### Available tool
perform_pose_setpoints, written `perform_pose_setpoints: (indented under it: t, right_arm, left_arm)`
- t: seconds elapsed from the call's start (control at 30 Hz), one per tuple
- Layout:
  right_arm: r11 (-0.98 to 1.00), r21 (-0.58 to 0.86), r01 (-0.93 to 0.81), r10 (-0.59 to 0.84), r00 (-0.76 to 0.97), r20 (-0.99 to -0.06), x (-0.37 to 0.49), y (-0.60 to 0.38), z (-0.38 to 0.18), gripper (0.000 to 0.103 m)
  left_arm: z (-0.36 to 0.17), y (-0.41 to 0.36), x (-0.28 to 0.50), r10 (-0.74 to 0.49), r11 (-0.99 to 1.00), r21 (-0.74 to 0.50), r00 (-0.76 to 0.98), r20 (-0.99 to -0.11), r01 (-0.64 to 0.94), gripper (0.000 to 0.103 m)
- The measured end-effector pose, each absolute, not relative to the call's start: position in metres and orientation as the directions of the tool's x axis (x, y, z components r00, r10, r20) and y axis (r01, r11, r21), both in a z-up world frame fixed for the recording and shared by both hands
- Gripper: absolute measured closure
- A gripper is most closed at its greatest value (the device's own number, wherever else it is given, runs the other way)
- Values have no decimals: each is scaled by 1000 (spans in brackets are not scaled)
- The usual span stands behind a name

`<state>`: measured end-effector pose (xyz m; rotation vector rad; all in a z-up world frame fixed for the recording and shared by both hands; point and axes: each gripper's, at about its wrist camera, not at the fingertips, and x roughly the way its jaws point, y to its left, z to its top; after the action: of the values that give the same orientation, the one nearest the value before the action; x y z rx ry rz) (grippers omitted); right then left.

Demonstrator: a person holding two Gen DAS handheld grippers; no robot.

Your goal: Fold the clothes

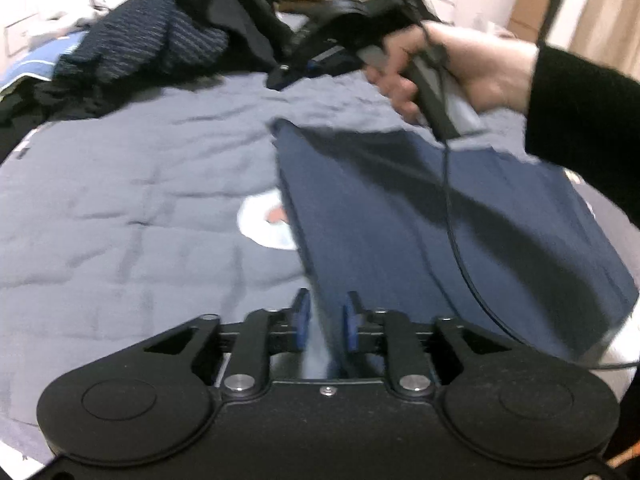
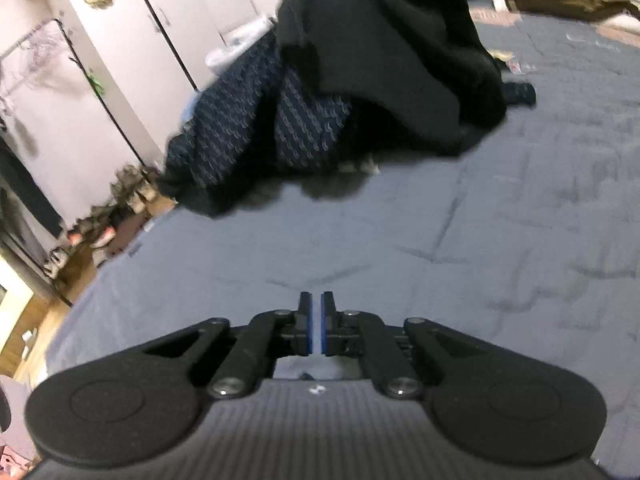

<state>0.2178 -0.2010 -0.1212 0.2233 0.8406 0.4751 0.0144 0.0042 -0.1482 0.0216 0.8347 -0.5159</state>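
A navy shirt (image 1: 400, 220) lies on the grey-blue bedspread (image 1: 120, 200), one side folded over so that only part of its white print (image 1: 264, 224) shows. My left gripper (image 1: 326, 312) is shut on the folded edge, which runs up between the blue pads. A hand (image 1: 460, 68) holds my right gripper (image 1: 280, 74) above the far edge of the shirt, near the clothes pile. In the right wrist view the right gripper (image 2: 316, 308) is shut with nothing visible between its pads, and it hovers over bare bedspread (image 2: 480, 240).
A heap of dark clothes (image 1: 180, 40) sits at the back of the bed, black on top and patterned navy below (image 2: 360, 80). A cable (image 1: 452, 220) hangs across the shirt. A white wardrobe (image 2: 180, 20) and shoes (image 2: 132, 192) lie beyond the bed's left edge.
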Motion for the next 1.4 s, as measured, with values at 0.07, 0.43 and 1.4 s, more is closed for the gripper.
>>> perform_pose_setpoints:
  t: [0.07, 0.43, 1.4]
  right_arm:
    - [871, 358, -337, 492, 570, -658, 213, -204, -111, 99]
    - [921, 227, -317, 386, 667, -637, 125, -292, -72, 69]
    - [971, 198, 136, 14, 793, -609, -5, -574, -154, 55]
  left_arm:
    - [-144, 12, 18, -434, 885, -208, 577, -692, 416, 79]
    - [-132, 0, 28, -514, 856, -315, 612, -601, 409, 69]
    - [-144, -178, 13, -737, 644, -363, 421, -528, 673, 60]
